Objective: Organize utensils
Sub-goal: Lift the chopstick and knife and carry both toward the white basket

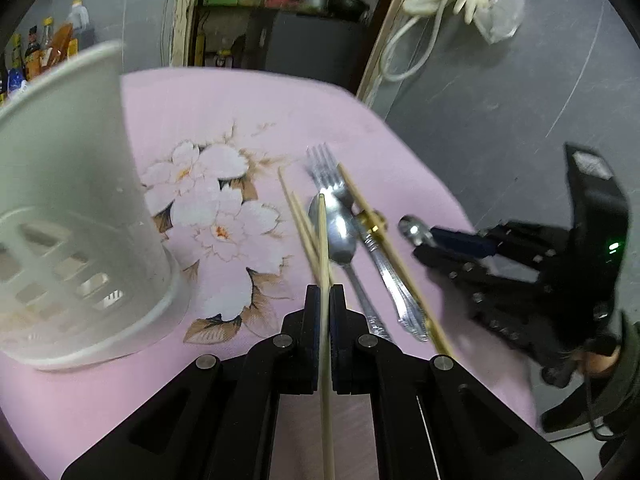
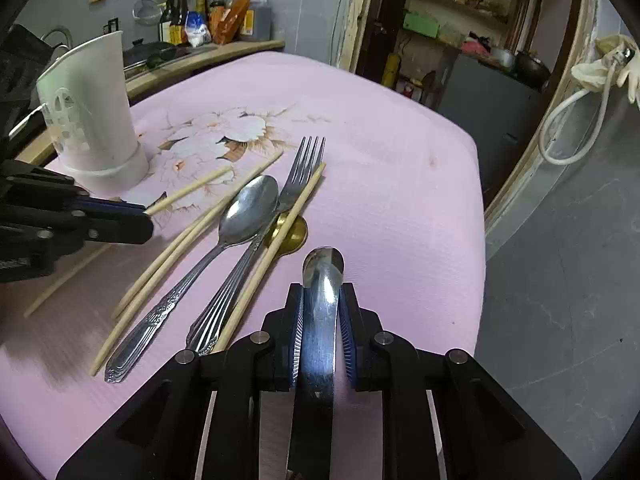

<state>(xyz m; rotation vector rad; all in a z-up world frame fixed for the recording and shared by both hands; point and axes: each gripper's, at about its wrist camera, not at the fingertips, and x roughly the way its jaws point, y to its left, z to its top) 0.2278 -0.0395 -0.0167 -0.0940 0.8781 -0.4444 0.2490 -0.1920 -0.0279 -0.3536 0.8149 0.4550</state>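
My left gripper (image 1: 325,292) is shut on a wooden chopstick (image 1: 323,240) and holds it above the pink table (image 1: 168,104). My right gripper (image 2: 323,300) is shut on a steel spoon (image 2: 322,304), bowl forward; it also shows in the left wrist view (image 1: 424,236). A white perforated utensil holder (image 2: 90,108) stands at the left, seen close in the left wrist view (image 1: 72,184). On the table lie a spoon (image 2: 244,216), a fork (image 2: 296,176), a gold spoon (image 2: 294,236) partly hidden under them, and loose chopsticks (image 2: 180,240).
The table edge (image 2: 478,208) drops to a grey floor at the right. Bottles (image 2: 216,12) stand on a counter behind the holder. A doorway with shelves (image 2: 460,32) is beyond the table's far edge.
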